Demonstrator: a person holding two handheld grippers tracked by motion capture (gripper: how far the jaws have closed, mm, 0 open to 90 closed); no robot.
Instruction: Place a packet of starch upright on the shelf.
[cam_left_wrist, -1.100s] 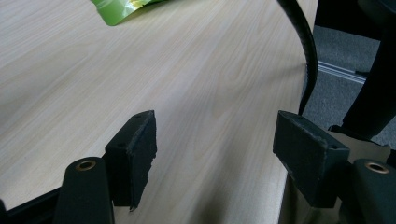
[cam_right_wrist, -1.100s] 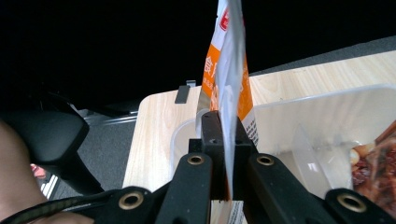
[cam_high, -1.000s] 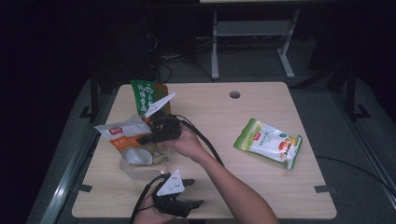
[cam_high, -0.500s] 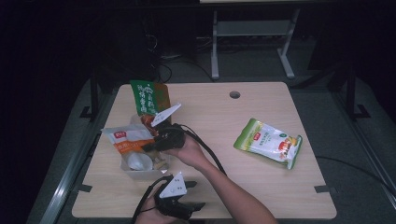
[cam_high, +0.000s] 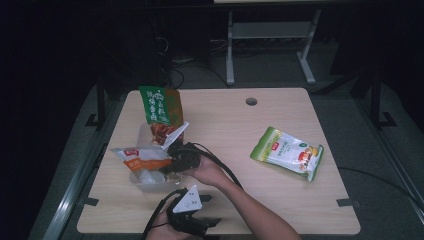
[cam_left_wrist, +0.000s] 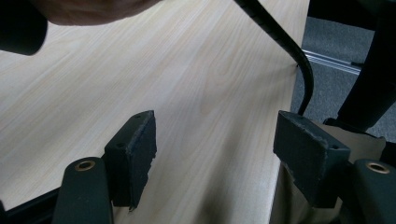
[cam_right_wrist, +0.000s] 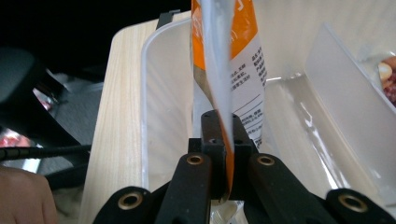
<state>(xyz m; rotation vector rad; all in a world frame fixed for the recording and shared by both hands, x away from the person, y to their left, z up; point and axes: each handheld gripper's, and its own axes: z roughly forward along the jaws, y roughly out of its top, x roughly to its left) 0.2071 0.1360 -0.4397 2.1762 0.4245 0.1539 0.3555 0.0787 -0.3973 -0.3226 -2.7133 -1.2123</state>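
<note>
Right gripper view: we see the right gripper (cam_right_wrist: 219, 140) pinching an orange packet (cam_right_wrist: 233, 60) over the clear bin (cam_right_wrist: 154, 93). The left gripper (cam_left_wrist: 224, 154) rests spread, empty, nearer us than the bin. Released crooked, the packet could catch the bin's rim.

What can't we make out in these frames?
- High view: print on the orange-and-white packet and green bag is too small and dim to read.
- High view: clear bin contents are hidden by the packet and right gripper.
- Right gripper view: packet top is cut off by the frame edge.
- Left gripper view: left gripper body is cut off at the bottom edge.
</note>
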